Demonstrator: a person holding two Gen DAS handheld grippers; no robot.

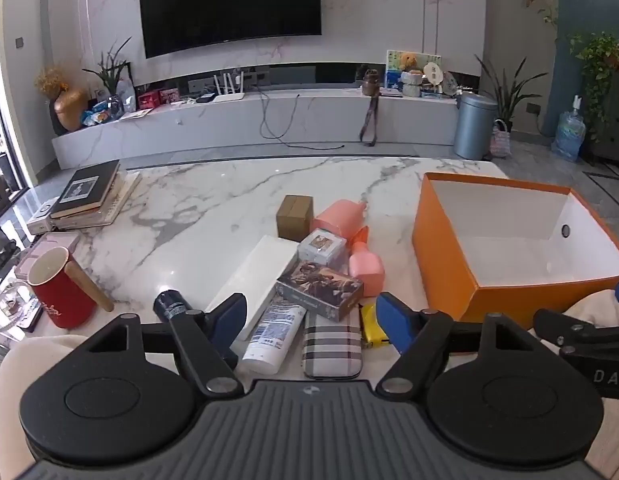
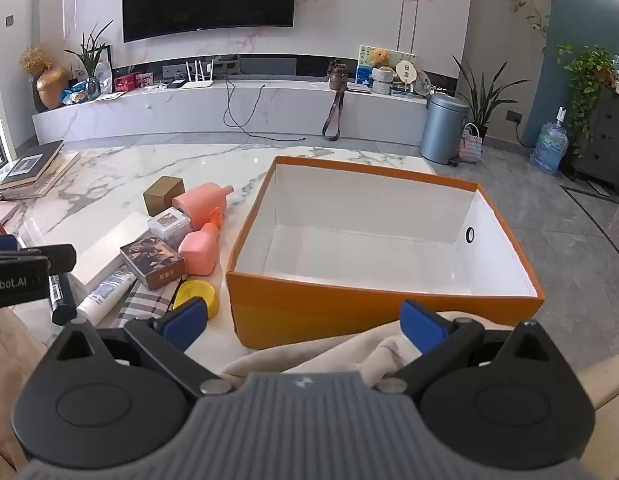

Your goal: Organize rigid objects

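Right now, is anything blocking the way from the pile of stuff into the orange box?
Nothing visible does. The orange box is open and looks empty, right beside the pile, with only bare table between. Things just have to go up over its near wall.

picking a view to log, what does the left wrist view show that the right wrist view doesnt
Only the left wrist view: the red mug.

Only the right wrist view: the yellow lid in full, and the whole floor of the orange box, empty.

Both: the pile with two pink bottles, the white tube, the plaid case, and the books.
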